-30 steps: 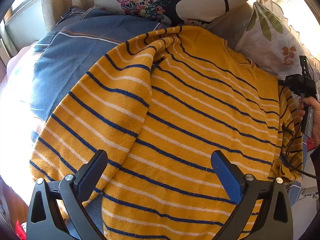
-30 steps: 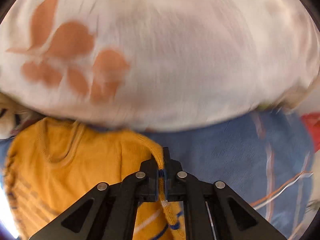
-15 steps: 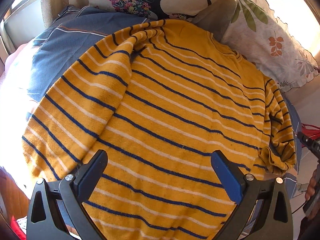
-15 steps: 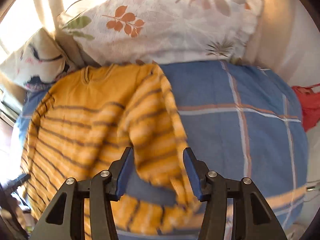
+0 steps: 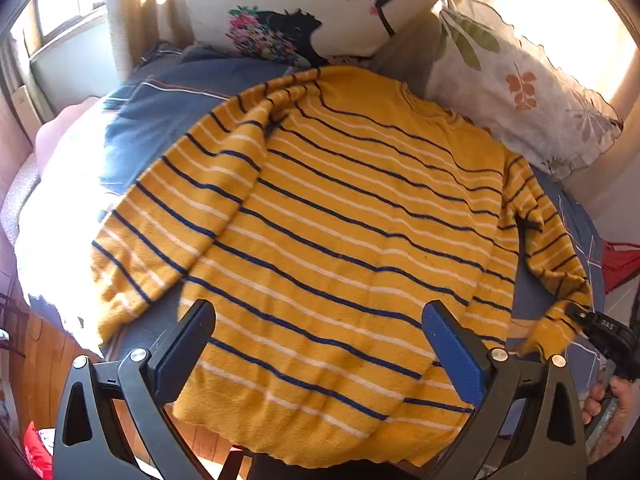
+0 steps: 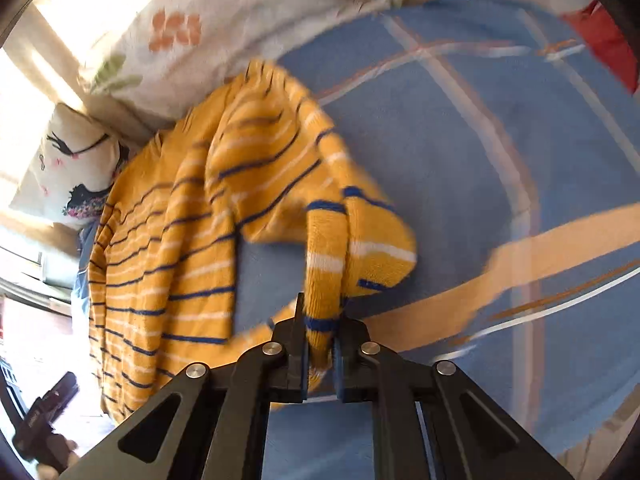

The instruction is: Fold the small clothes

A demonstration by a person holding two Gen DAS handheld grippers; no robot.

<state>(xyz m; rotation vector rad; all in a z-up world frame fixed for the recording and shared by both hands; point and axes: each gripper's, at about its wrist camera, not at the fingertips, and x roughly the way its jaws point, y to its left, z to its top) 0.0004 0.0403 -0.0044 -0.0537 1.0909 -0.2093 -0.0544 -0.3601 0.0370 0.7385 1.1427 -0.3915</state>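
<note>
Left tool [image 5: 320, 350]: black angular frame, blue pads, silver screws. Right tool [image 6: 320, 354]: same black frame, silver screws.

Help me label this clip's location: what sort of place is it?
Most likely a bedroom, on a bed. A striped yellow sweater lies on a blue plaid bedsheet, with printed pillows propped behind it and a window to one side.
</note>
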